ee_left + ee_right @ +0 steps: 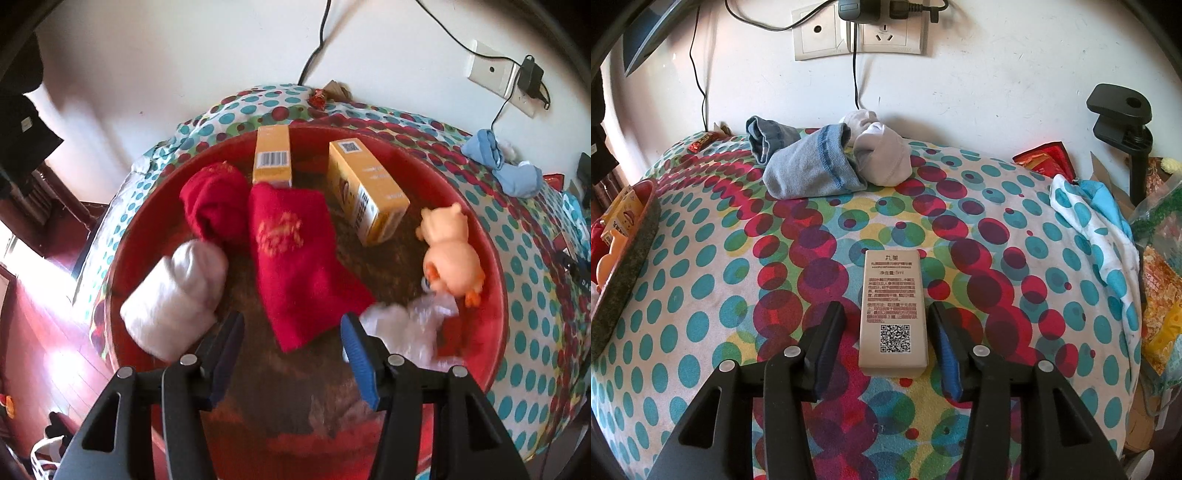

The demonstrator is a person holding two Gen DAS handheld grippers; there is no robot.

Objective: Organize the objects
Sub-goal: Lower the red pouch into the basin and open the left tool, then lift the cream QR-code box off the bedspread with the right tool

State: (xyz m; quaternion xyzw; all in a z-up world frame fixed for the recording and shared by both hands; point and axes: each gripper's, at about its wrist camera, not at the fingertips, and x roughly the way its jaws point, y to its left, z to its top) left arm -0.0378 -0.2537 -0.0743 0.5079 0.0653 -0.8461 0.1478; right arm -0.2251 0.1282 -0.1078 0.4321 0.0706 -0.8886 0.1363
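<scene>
Your left gripper [291, 332] has its jaws parted above the red basin [491, 258], nothing pressed between them; the lower end of the flat red sock [295, 258] lies just past the gap. Left of that sock sit a rolled white sock [177, 295] and a balled red sock [214, 203]; behind stand two yellow boxes [273, 155] [369, 192]. At the basin's right side lies an orange toy pig [450, 254], with crumpled clear plastic [406, 325] beside it.

Your right gripper [886, 325] has its jaws apart on either side of the beige box [894, 310], which lies flat on the dotted cloth [701, 295]; there is a clear gap on the left side, while on the right you cannot tell whether the pad touches. Farther back, near the wall, lie a grey-blue sock [812, 170] and a white sock [882, 155], touching. The basin's rim shows at the far left.
</scene>
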